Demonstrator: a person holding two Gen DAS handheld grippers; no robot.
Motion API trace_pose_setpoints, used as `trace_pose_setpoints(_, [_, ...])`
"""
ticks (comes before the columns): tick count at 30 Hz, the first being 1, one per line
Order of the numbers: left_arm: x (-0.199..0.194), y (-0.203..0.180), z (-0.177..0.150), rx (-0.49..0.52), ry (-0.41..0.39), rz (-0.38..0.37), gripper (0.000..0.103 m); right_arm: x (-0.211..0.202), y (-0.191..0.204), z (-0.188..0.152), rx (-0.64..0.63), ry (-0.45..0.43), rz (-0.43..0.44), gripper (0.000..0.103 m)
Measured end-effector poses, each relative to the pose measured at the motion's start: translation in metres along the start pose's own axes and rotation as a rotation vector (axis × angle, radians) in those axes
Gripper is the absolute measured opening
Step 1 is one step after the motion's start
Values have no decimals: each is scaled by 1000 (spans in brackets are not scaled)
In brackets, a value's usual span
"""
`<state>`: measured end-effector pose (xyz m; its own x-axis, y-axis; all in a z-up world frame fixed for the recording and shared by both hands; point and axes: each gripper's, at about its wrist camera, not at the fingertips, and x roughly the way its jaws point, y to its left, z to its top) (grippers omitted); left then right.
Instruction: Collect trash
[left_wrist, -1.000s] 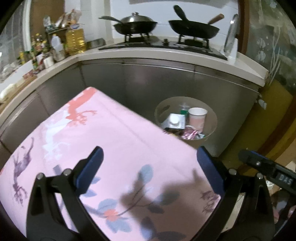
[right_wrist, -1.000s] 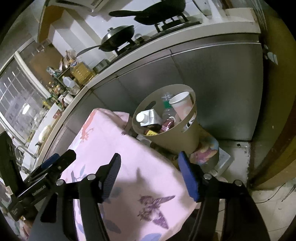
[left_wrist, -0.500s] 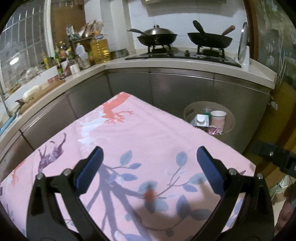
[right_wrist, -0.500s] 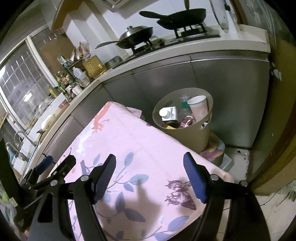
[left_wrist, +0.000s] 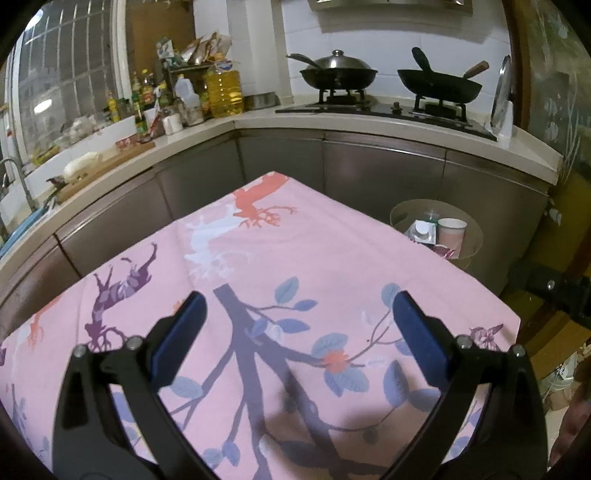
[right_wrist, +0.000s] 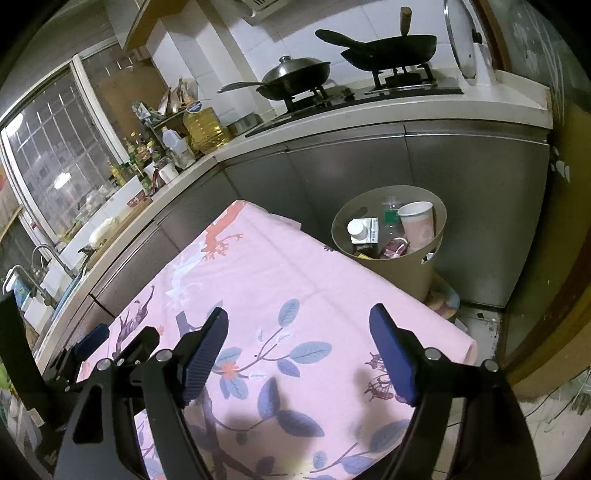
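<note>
Since the bin already holds rubbish, status first:
Trash: milk carton (right_wrist: 364, 230), paper cup (right_wrist: 416, 221), a clear bottle and a red wrapper (right_wrist: 396, 247) lie inside the beige trash bin (right_wrist: 391, 271); carton and cup also show in the left view (left_wrist: 421, 233), (left_wrist: 451, 232).
Bin location: on the floor at the far right, just beside the tabletop's far right edge, against the steel cabinet fronts (right_wrist: 476, 206).
Tabletop: pink floral cloth (left_wrist: 295, 258); no loose rubbish visible on it in either view.
Left hand-held gripper (left_wrist: 299, 319): fingers wide apart, nothing between them, above the near part of the cloth.
Right hand-held gripper (right_wrist: 299, 347): fingers wide apart, empty, above the cloth, bin ahead to its right.
Progress (judgement): collecting looks finished or nearly so; floor beyond the bin only partly visible, so leftovers cannot be ruled out.
Remaining: none identifiable.
</note>
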<state>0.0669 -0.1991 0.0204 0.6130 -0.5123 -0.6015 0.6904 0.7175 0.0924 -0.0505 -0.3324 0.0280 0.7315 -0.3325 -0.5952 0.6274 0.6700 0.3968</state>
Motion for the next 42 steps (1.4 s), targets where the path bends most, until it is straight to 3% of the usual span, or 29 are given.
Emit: trace_pose_setpoints(42, [-13,14,-17,-33,30,3,97,7,7,-8,17,12,14,78])
